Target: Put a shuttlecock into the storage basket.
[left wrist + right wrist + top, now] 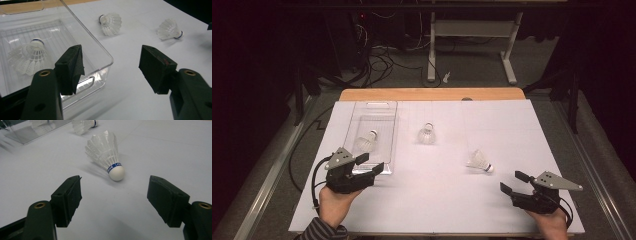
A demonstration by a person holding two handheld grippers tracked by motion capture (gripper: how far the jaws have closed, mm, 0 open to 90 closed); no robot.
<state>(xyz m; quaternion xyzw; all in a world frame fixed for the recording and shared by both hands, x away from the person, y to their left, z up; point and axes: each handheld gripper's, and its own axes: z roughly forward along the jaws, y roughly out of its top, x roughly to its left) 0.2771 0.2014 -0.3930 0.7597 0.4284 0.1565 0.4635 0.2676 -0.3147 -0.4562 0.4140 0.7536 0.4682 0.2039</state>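
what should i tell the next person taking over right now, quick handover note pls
Left claw: open, holding nothing, at the near end of the clear tray.
Right claw: open, holding nothing, aimed at the nearest shuttlecock, lying on its side on the white sheet.
Done: one shuttlecock in the tray.
Left: the nearest one and the middle shuttlecock, both outside the tray, probably go in next.

A white sheet covers the counter — its wooden edge shows along the far side. Beyond, on the grey floor, lie tangled cables — beside a white frame's legs.
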